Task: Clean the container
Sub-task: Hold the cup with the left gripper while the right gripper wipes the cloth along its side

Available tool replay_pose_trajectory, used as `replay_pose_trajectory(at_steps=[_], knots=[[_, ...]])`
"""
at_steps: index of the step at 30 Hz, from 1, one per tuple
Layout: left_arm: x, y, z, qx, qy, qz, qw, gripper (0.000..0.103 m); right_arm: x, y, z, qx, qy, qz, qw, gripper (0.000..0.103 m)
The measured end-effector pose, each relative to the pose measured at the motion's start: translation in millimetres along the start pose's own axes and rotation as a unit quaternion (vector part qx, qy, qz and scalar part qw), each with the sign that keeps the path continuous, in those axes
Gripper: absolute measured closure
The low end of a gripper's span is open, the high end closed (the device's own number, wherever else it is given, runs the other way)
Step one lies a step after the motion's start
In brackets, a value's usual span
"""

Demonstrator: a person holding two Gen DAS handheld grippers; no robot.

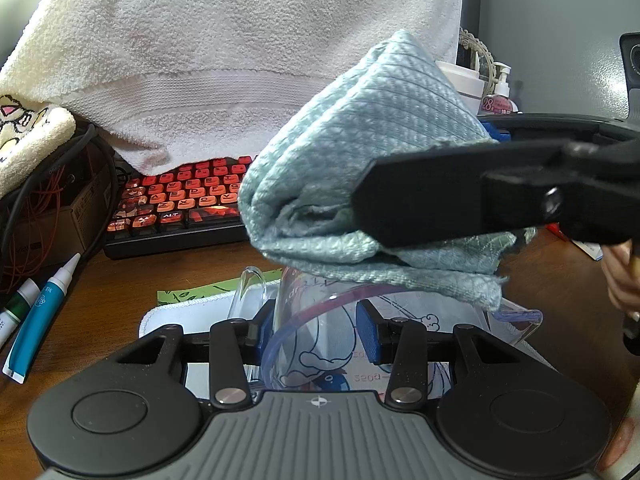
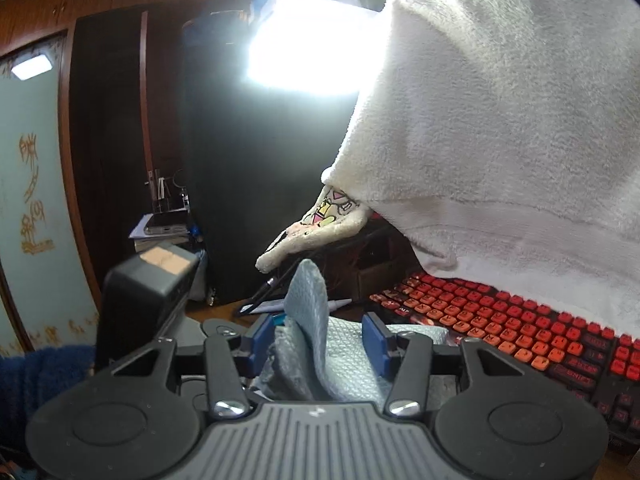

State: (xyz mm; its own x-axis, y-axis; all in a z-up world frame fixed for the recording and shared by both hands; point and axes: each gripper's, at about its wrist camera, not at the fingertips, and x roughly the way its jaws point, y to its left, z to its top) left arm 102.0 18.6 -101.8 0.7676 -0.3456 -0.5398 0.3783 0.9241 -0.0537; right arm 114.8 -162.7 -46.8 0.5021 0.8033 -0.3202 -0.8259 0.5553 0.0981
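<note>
In the left wrist view, my left gripper (image 1: 316,332) is shut on the wall of a clear plastic container (image 1: 320,360) with a blue cartoon print, which is low over the desk. A bunched light blue cloth (image 1: 360,168) hangs just above the container's mouth. One black finger (image 1: 432,200) of my right gripper lies across the cloth from the right. In the right wrist view, my right gripper (image 2: 318,340) has its blue pads standing apart. The cloth (image 2: 312,320) sits loosely between them, and a fold of it sticks up.
A white towel (image 1: 224,60) hangs over a red-keyed keyboard (image 1: 180,196) behind the container. Two tubes (image 1: 40,316), cables and a cardboard box (image 1: 60,216) lie at the left. Bottles (image 1: 500,88) stand at the back right. A white mat (image 1: 168,320) covers the wooden desk under the container.
</note>
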Motion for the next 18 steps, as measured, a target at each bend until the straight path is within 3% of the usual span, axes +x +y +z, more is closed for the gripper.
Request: replay_pose_trajectory(at_steps=[2, 6, 9, 12, 15, 18], knots=[[0, 0, 0, 0.000, 0.000, 0.000, 1.0000, 0.061, 1, 1, -1, -0.012, -0.002, -0.013, 1.000, 0.072], [0, 0, 0, 0.001, 0.000, 0.001, 1.0000, 0.061, 1, -2, -2, -0.018, -0.007, -0.039, 0.999, 0.083], [1, 1, 0, 0.001, 0.000, 0.001, 1.0000, 0.061, 6, -10, -1, -0.018, -0.010, -0.070, 0.997, 0.083], [1, 1, 0, 0.001, 0.000, 0.001, 1.0000, 0.061, 8, -22, 0, 0.006, -0.014, -0.074, 0.997, 0.083], [1, 1, 0, 0.001, 0.000, 0.001, 1.0000, 0.061, 8, -19, -1, 0.011, -0.013, -0.073, 0.997, 0.083], [1, 0, 0, 0.001, 0.000, 0.001, 1.0000, 0.061, 7, -10, -1, 0.009, -0.010, -0.042, 0.999, 0.084]])
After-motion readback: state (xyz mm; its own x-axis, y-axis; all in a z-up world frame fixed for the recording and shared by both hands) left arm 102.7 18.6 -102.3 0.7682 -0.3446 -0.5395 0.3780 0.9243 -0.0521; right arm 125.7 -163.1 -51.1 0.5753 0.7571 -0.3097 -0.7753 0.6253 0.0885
